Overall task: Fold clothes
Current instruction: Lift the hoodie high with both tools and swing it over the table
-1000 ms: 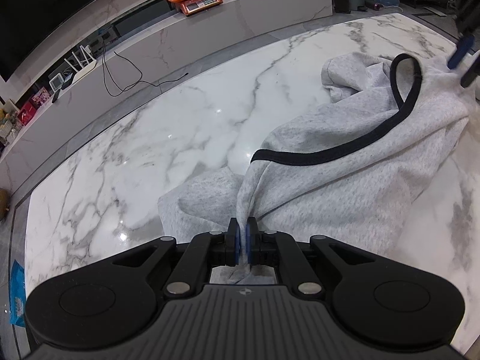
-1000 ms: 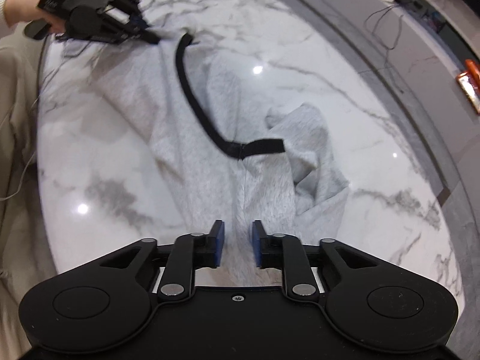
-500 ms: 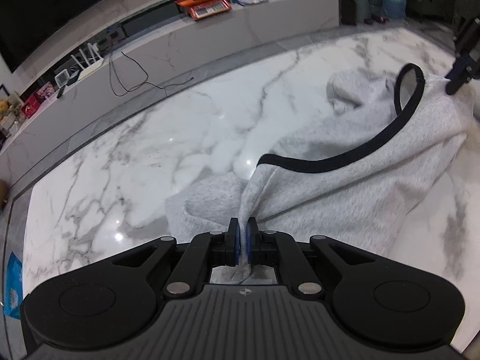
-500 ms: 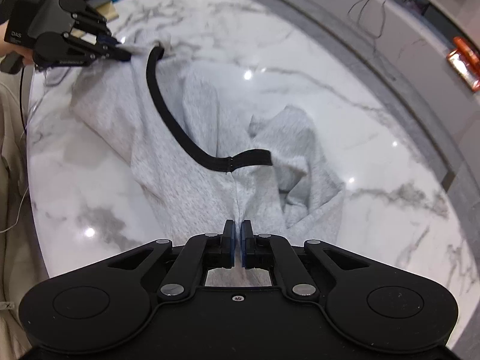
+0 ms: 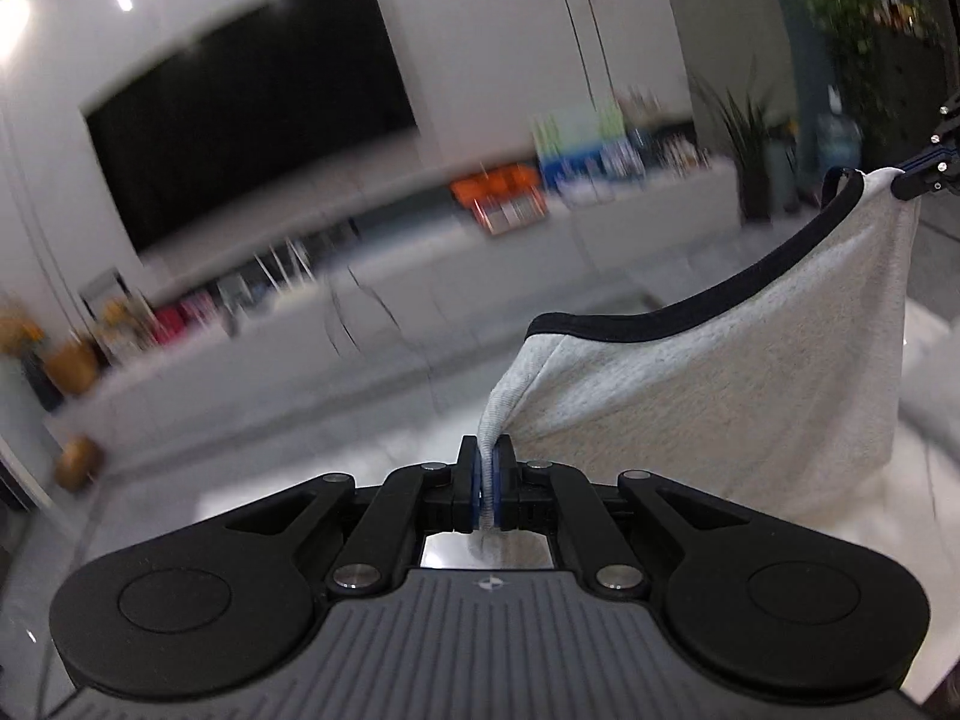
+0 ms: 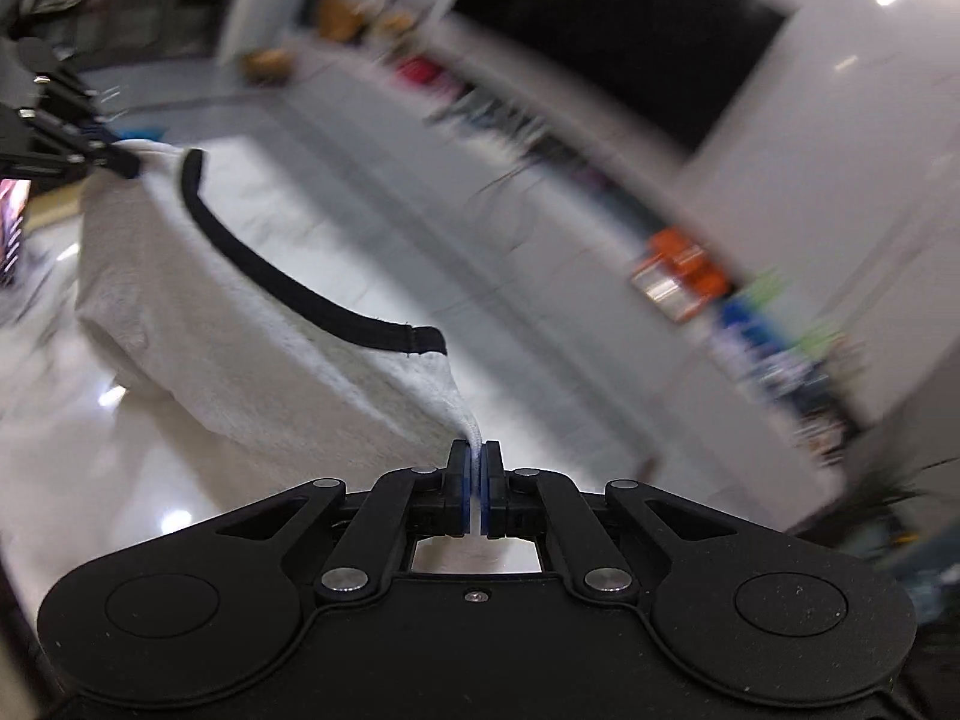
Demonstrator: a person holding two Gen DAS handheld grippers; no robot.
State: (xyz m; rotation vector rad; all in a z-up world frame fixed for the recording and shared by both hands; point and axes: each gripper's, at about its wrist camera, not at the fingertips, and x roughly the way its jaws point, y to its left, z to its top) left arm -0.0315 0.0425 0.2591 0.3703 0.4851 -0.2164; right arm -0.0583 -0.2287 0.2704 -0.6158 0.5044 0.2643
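A light grey garment (image 5: pixel 750 396) with a black-trimmed edge (image 5: pixel 708 306) hangs in the air, stretched between both grippers. My left gripper (image 5: pixel 487 462) is shut on one corner of it. My right gripper (image 6: pixel 475 468) is shut on the opposite corner; the garment (image 6: pixel 240 324) sags from there toward the left gripper (image 6: pixel 120 163) at the far left. In the left wrist view the right gripper (image 5: pixel 909 185) shows at the far right edge, pinching the cloth. The garment's lower part is hidden below its hanging fold.
The white marble table (image 6: pixel 120 480) lies below the garment. Beyond it stand a long white cabinet (image 5: pixel 360 324) with an orange device (image 5: pixel 498 192) and small items, a large dark TV (image 5: pixel 252 120) and potted plants (image 5: pixel 750 138). Both views are motion-blurred.
Both grippers have lifted and tilted up, raising the garment off the table. The right gripper went from open to shut on the cloth. The left stayed shut on it.
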